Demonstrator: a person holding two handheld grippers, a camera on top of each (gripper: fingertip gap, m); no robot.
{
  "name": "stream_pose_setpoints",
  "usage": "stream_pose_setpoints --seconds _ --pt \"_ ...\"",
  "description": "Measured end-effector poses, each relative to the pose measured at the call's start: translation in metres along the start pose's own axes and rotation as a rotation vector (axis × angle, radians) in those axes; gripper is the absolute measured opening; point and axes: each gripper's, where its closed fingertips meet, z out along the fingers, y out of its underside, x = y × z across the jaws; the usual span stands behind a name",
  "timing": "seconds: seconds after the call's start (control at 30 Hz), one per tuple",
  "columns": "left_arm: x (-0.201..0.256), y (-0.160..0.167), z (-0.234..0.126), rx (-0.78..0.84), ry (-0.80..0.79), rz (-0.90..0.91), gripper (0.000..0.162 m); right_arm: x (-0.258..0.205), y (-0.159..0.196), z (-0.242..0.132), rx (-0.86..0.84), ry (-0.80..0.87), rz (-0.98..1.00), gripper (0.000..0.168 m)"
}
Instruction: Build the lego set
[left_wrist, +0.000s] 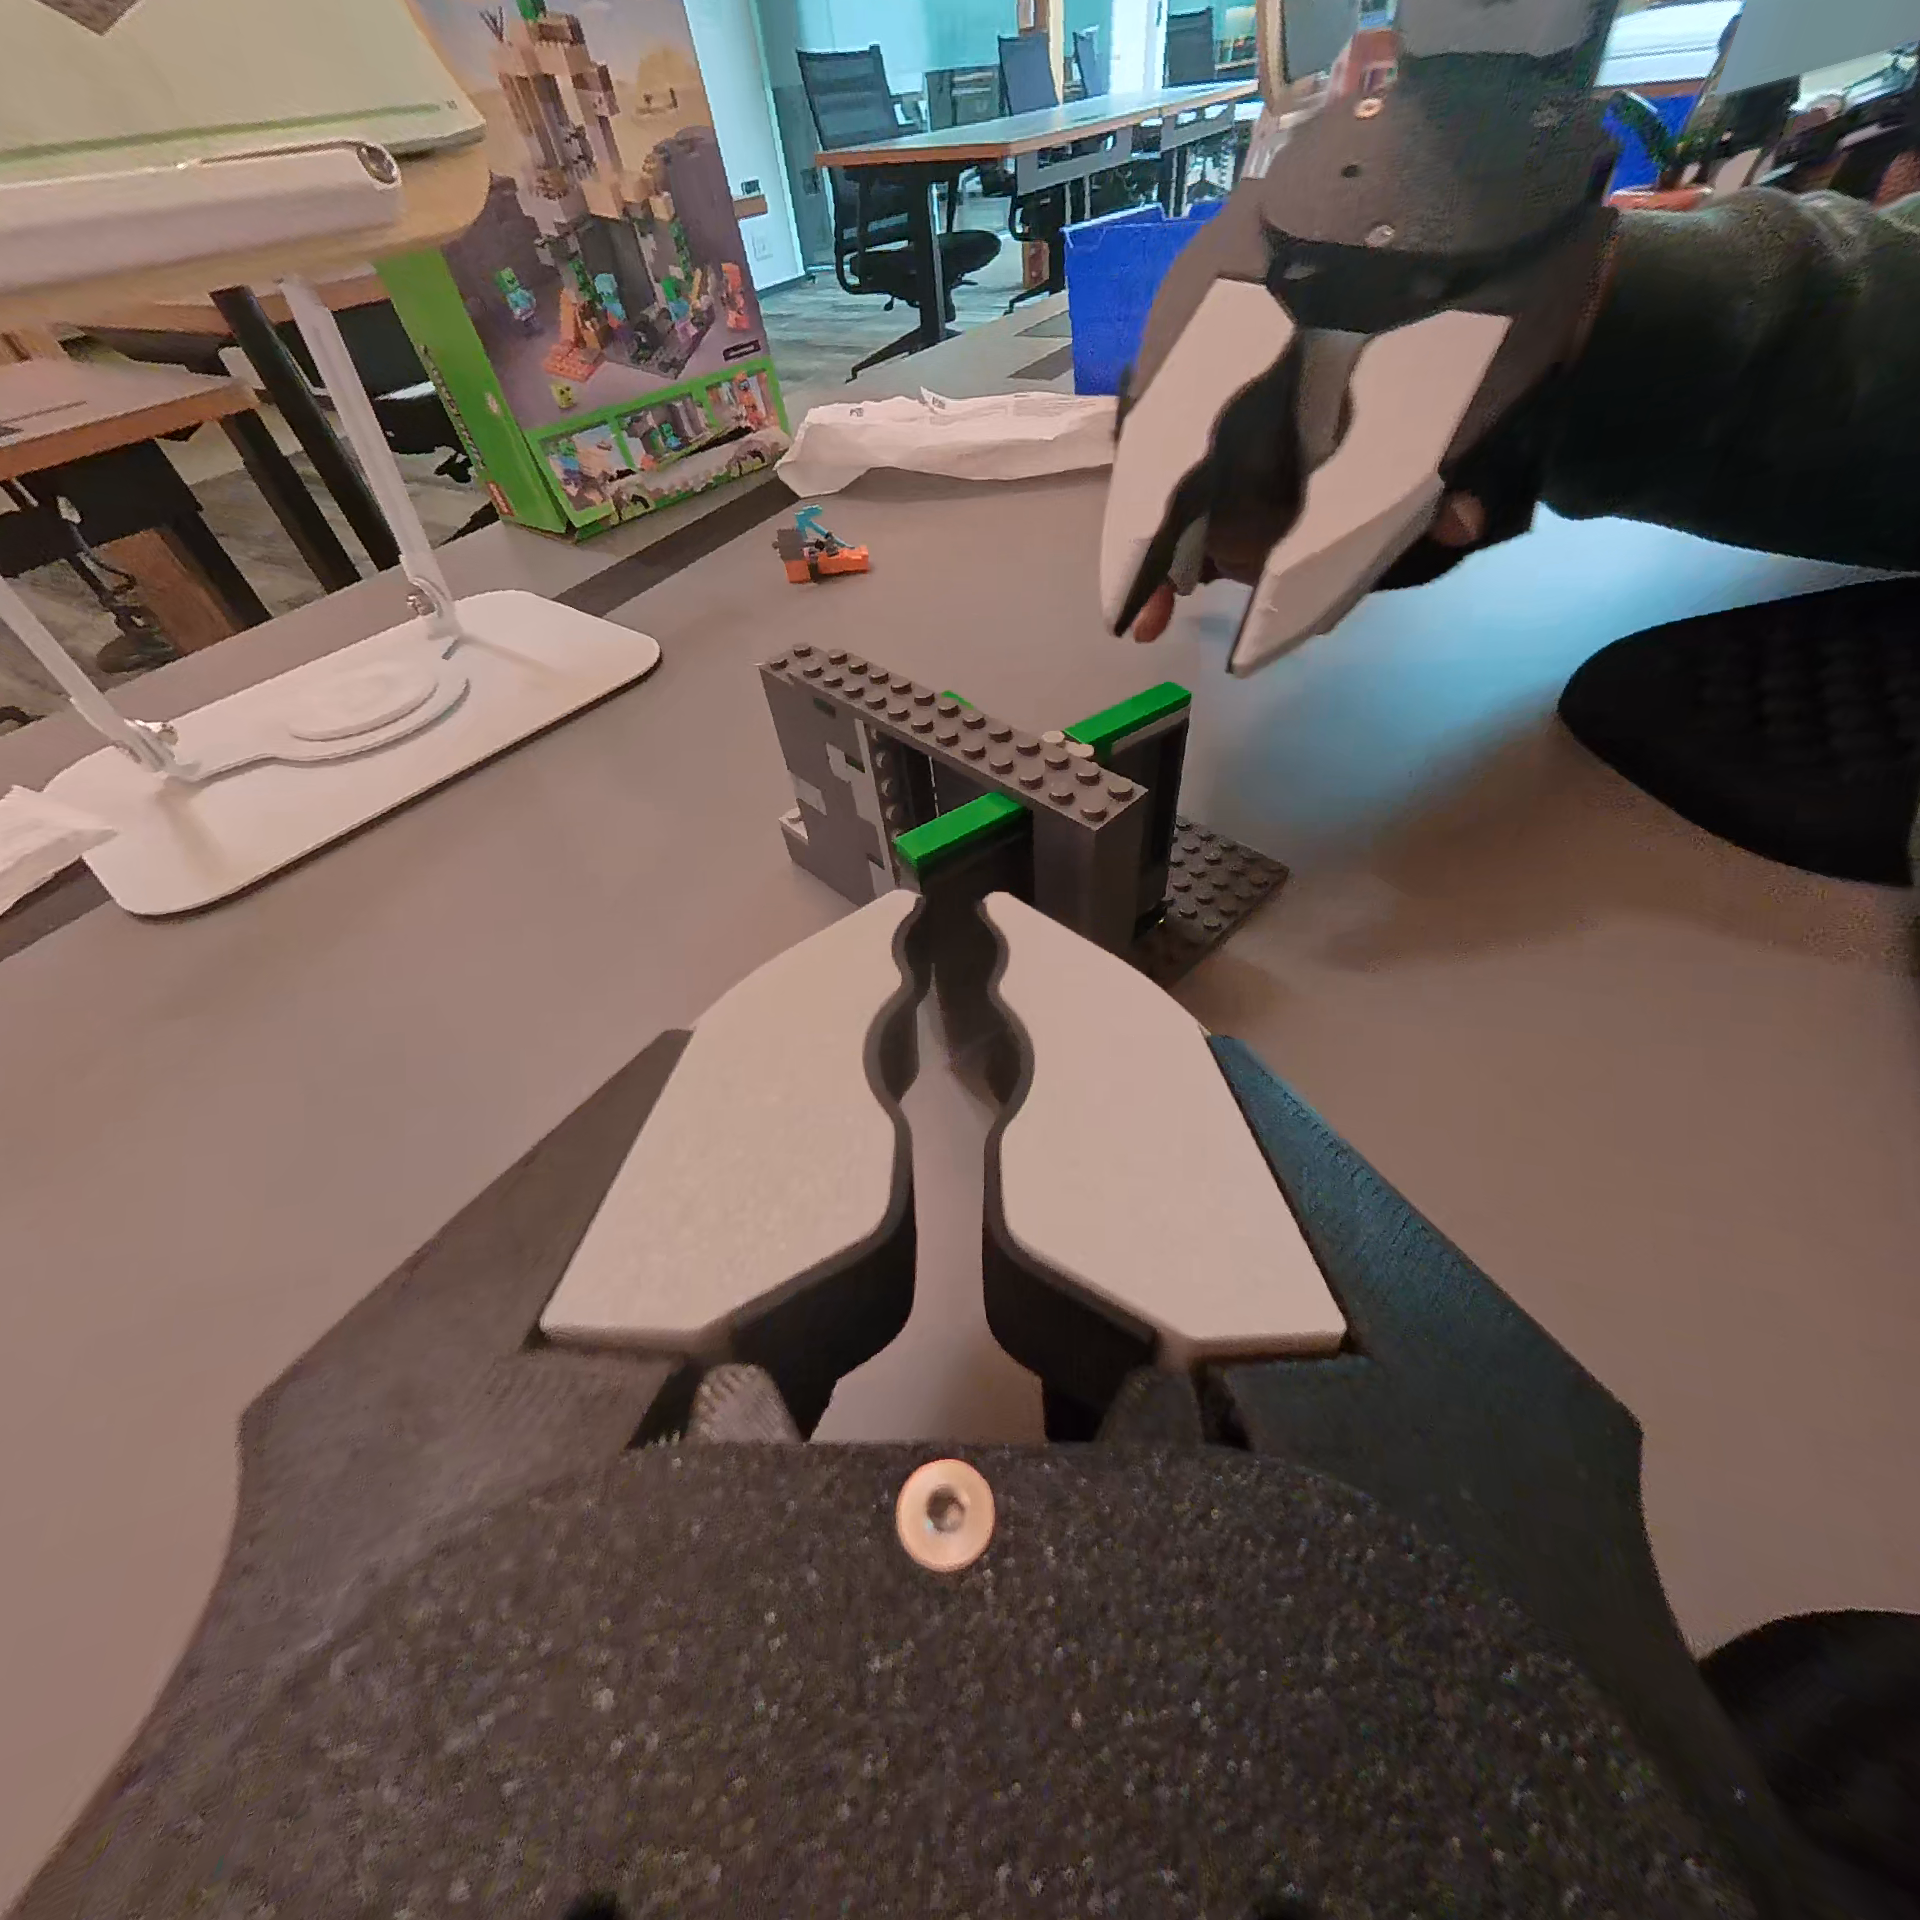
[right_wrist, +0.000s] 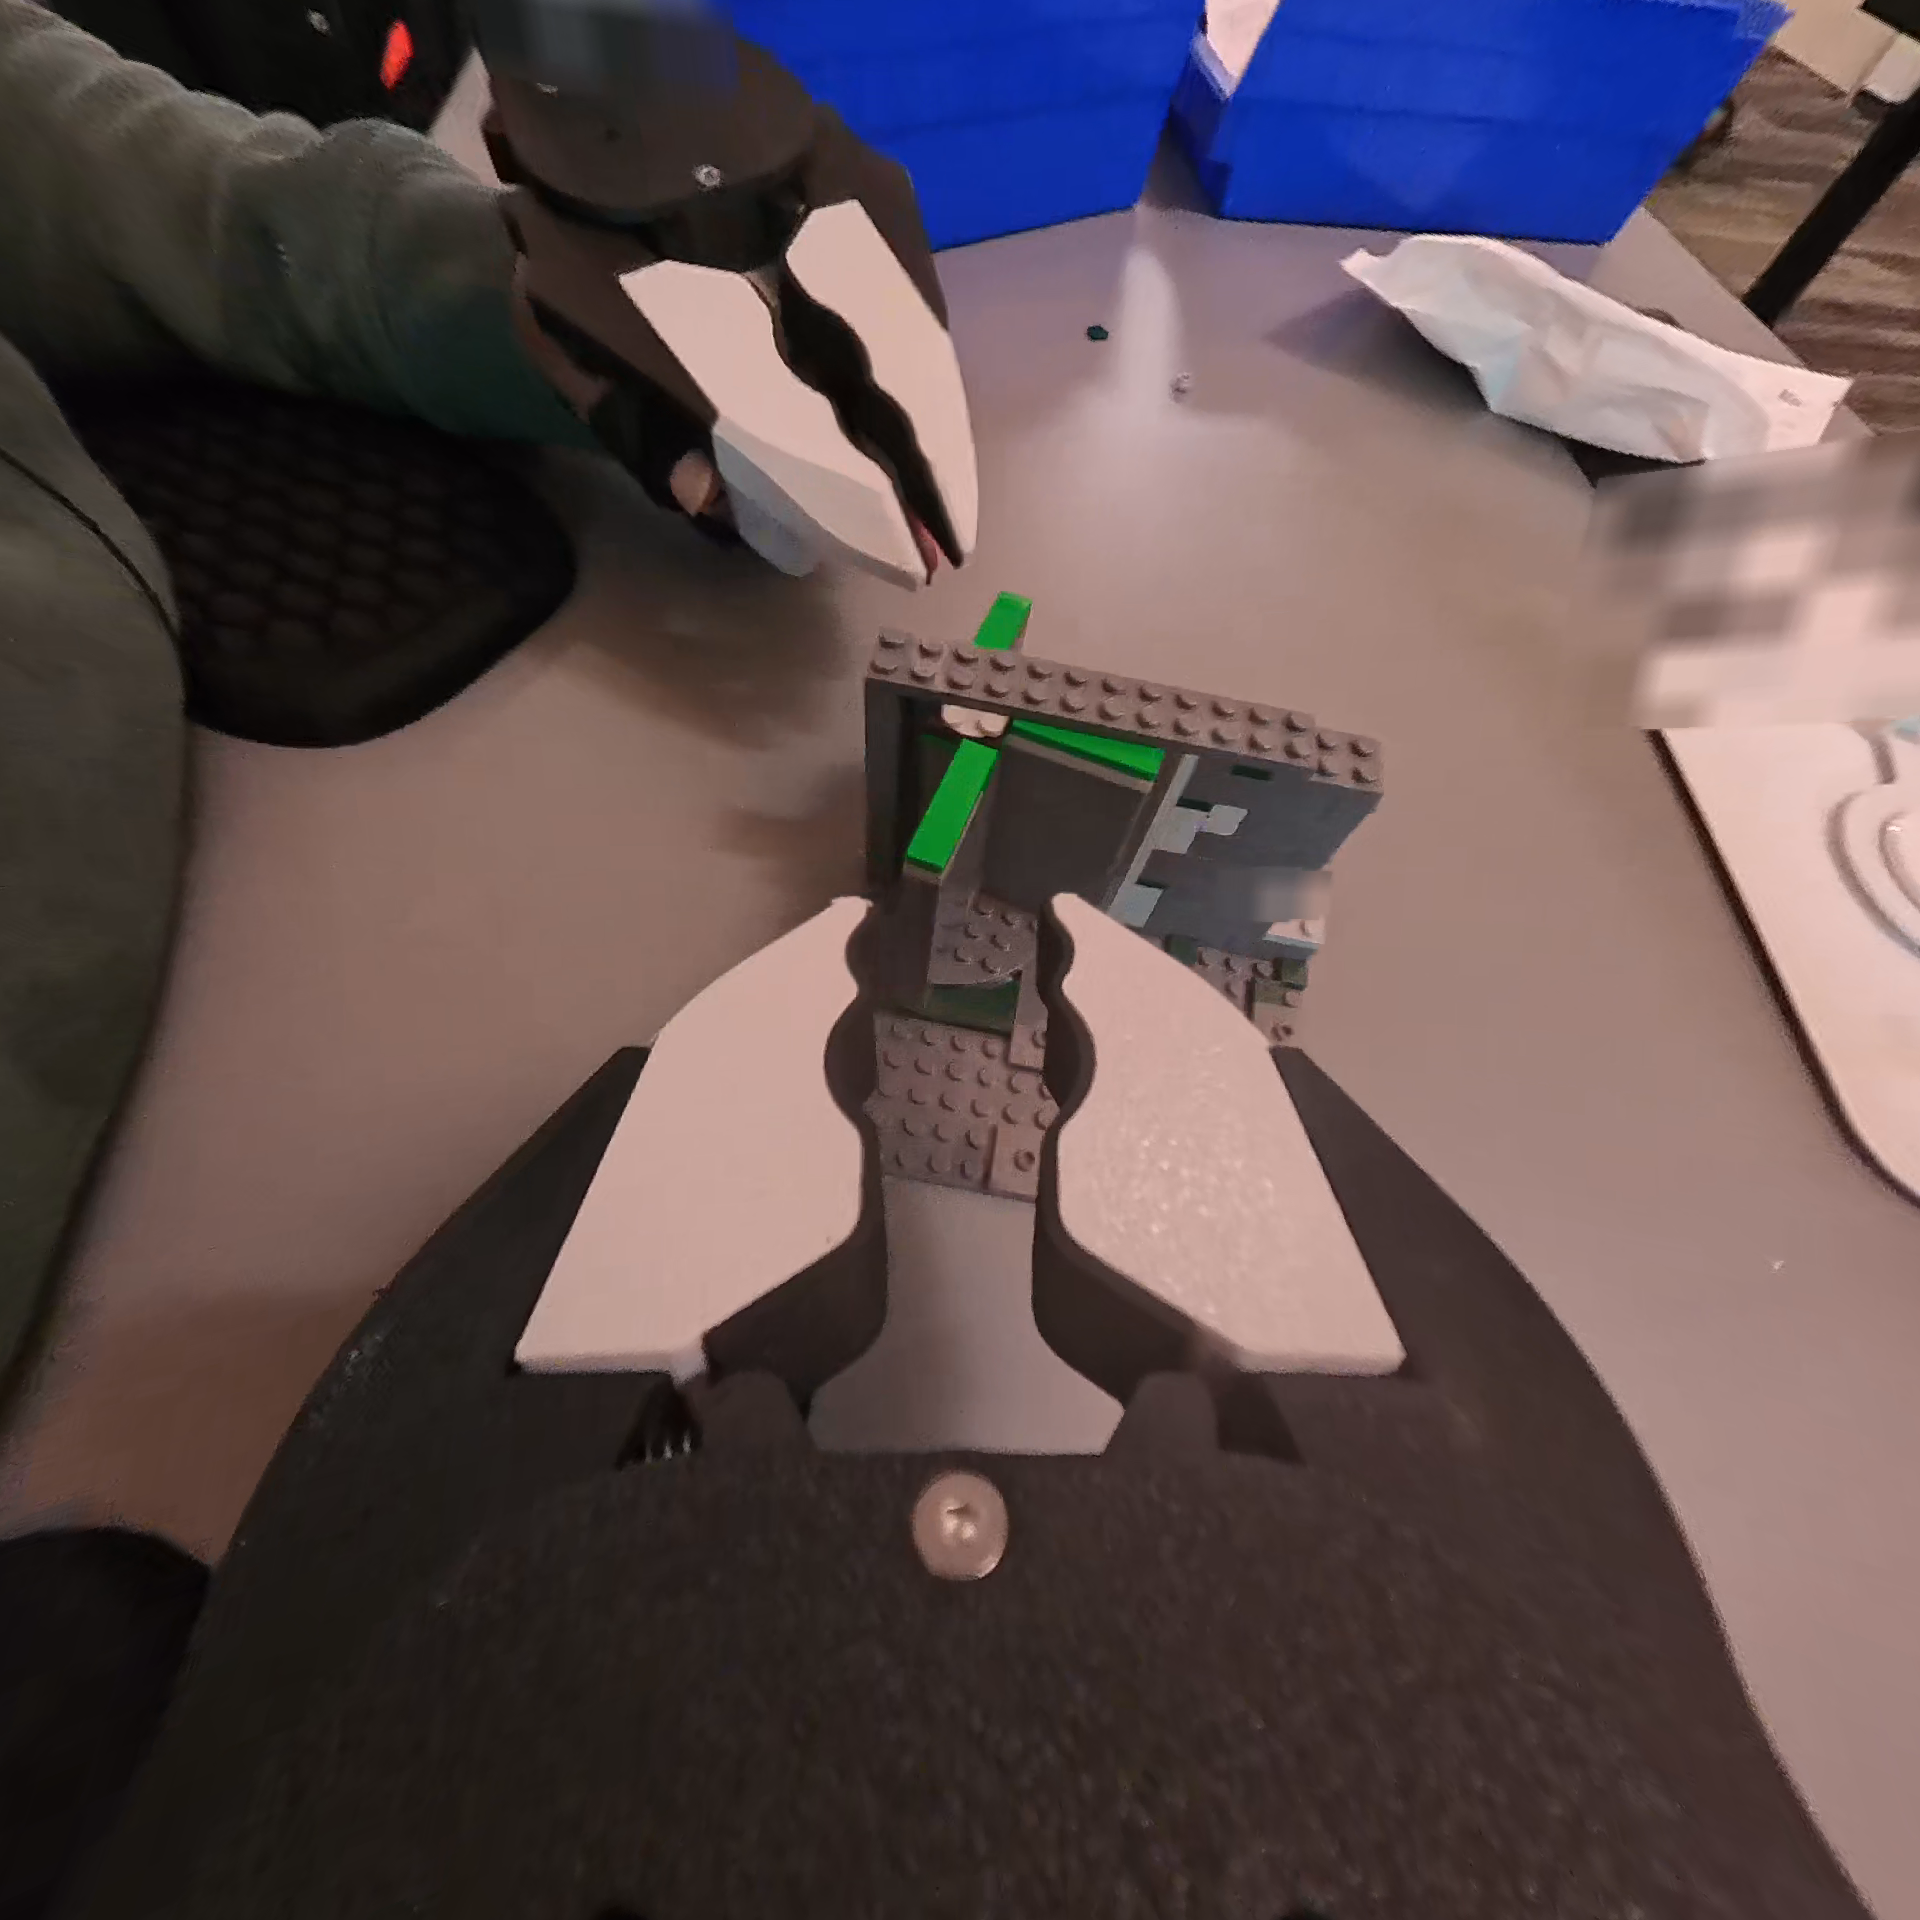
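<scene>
The partly built lego set (left_wrist: 966, 727) stands on the grey table: a dark grey frame with a studded top, green bars (left_wrist: 951, 831) sticking out, and a studded base plate (left_wrist: 1216, 883). My left gripper (left_wrist: 951, 904) is low at the near green bar's end, its fingers almost together with only a narrow gap; I cannot tell whether anything is in it. My right gripper (left_wrist: 1184, 634) hovers above and beyond the build, open and empty. In the right wrist view the right gripper (right_wrist: 961, 909) frames the build (right_wrist: 1132, 707), and the left gripper (right_wrist: 935, 561) is behind it.
A white stand base (left_wrist: 343, 727) sits left, with the lego box (left_wrist: 613, 312) behind it. A small orange and teal figure (left_wrist: 821, 551) and a white paper bag (left_wrist: 956, 436) lie farther back. Blue bins (right_wrist: 1455, 104) stand at the table's edge. A dark mesh pad (left_wrist: 1745, 738) lies right. Spacing between my two grippers at the tips: around 10 centimetres.
</scene>
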Motion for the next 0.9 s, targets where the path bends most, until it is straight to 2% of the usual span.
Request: stream_pose_setpoints --seconds 0.1,0.2,0.43,0.53,0.63,0.73,0.9 --pt "-0.001 0.001 0.001 -0.004 -0.008 -0.002 0.007 -0.002 0.007 0.008 -0.052 0.075 -0.019 0.029" --pt "-0.002 0.001 0.0 0.003 -0.015 -0.002 0.007 0.0 0.011 0.014 -0.075 0.111 -0.038 0.024" --pt "-0.002 0.0 -0.002 0.013 -0.02 0.0 0.007 0.024 0.019 0.009 -0.092 0.185 0.001 0.017" --pt "-0.004 0.0 -0.003 0.017 -0.028 -0.003 0.006 0.024 0.019 0.006 -0.091 0.169 0.005 0.018" --pt "-0.006 -0.001 -0.004 0.02 -0.038 -0.003 0.006 0.007 0.013 0.006 -0.062 0.082 0.02 0.024" --pt "-0.007 0.0 -0.004 0.019 -0.041 -0.01 0.006 0.001 0.01 0.013 -0.069 0.088 0.047 0.032" --pt "-0.008 0.0 -0.004 0.019 -0.047 -0.01 0.006 0.006 0.012 0.021 -0.076 0.138 0.031 0.021"
